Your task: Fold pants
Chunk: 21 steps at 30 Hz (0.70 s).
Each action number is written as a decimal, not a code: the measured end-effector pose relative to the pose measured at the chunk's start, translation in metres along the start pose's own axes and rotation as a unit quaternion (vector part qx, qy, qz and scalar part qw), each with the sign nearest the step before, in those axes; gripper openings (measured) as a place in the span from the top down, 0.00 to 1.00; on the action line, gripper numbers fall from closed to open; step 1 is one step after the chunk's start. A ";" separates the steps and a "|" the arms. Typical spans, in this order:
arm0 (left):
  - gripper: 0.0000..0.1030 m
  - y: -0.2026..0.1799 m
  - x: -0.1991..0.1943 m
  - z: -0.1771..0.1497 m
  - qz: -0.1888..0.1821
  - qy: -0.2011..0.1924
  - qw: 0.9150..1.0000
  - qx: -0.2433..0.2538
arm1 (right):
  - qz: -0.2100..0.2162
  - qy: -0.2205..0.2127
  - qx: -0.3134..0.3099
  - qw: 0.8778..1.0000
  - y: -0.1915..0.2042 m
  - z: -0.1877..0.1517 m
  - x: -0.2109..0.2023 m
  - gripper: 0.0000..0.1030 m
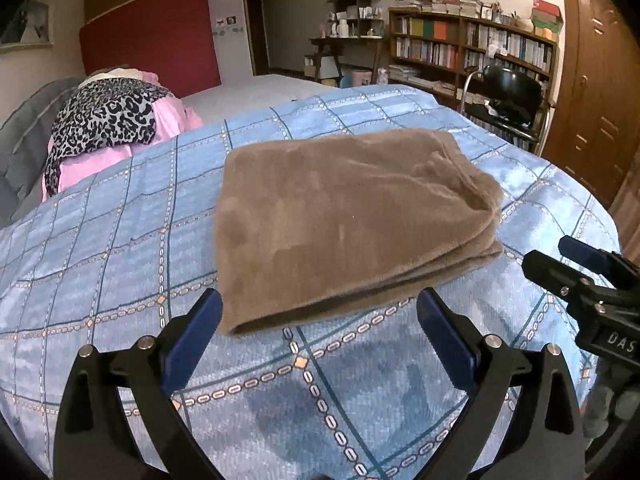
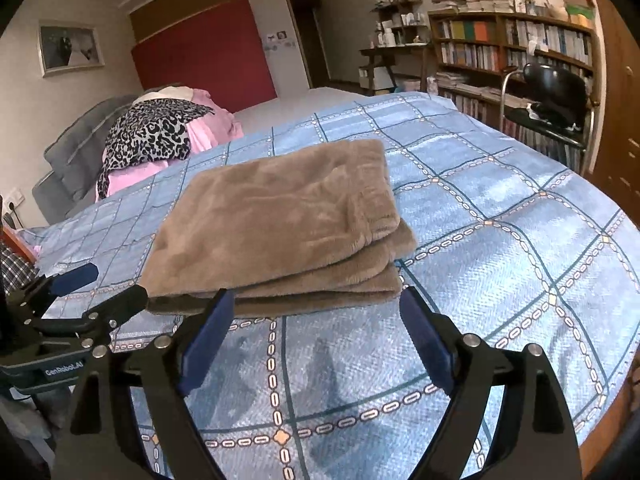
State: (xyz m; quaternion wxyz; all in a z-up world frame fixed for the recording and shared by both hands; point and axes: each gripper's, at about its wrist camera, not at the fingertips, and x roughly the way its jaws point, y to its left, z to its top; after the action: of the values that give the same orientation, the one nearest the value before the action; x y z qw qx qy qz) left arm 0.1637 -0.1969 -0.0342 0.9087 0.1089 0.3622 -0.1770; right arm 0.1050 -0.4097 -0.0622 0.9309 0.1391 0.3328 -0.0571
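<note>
Folded brown pants (image 1: 352,220) lie on blue bedspread (image 1: 120,248).

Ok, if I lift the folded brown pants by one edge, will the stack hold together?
Probably not: the brown pants look like soft, plush fleece, so they would likely droop. The layers at the near edge lie loose and may slide apart. They seem light for their bulk.

Before you, a blue plaid quilted bedspread (image 1: 120,248) covers the bed. At ten o'clock, a leopard-print garment (image 1: 106,118) lies atop pink folded fabric (image 1: 172,118), beside a grey padded cushion (image 1: 24,136). At one o'clock, a wooden bookshelf (image 1: 472,46) stands behind a black chair (image 1: 510,98).
</note>
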 end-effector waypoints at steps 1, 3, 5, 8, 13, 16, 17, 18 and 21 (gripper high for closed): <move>0.04 0.000 -0.001 -0.002 0.001 0.001 1.000 -0.001 | -0.001 -0.001 0.000 1.000 0.000 -0.002 -0.003 0.18; 0.04 0.000 -0.002 -0.001 0.001 0.002 1.000 -0.003 | -0.006 -0.004 -0.002 1.000 0.001 -0.003 -0.006 0.18; 0.04 0.002 -0.007 -0.002 0.000 -0.006 1.000 -0.008 | -0.015 -0.010 -0.007 1.000 0.003 -0.005 -0.010 0.18; 0.04 0.006 -0.015 0.001 0.002 -0.023 1.000 -0.019 | -0.032 -0.021 -0.016 0.999 0.008 -0.006 -0.018 0.18; 0.03 0.013 -0.028 0.009 0.001 -0.044 0.998 -0.043 | -0.050 -0.044 -0.037 0.997 0.018 -0.006 -0.036 0.15; 0.03 0.017 -0.035 0.012 0.006 -0.051 0.997 -0.052 | -0.056 -0.053 -0.044 0.996 0.022 -0.007 -0.045 0.14; 0.03 0.018 -0.036 0.013 0.005 -0.052 0.997 -0.054 | -0.055 -0.056 -0.046 0.996 0.023 -0.006 -0.049 0.14; 0.03 0.019 -0.038 0.014 0.005 -0.051 0.997 -0.058 | -0.055 -0.058 -0.047 0.996 0.024 -0.005 -0.051 0.14; 0.03 0.022 -0.042 0.018 0.009 -0.051 0.997 -0.062 | -0.060 -0.069 -0.056 0.994 0.028 -0.003 -0.060 0.13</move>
State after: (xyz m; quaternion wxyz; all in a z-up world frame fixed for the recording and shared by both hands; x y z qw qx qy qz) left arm 0.1558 -0.1723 0.0096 0.9325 0.0463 0.3247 -0.1512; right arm 0.0623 -0.3816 -0.0200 0.9528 0.0625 0.2783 -0.1038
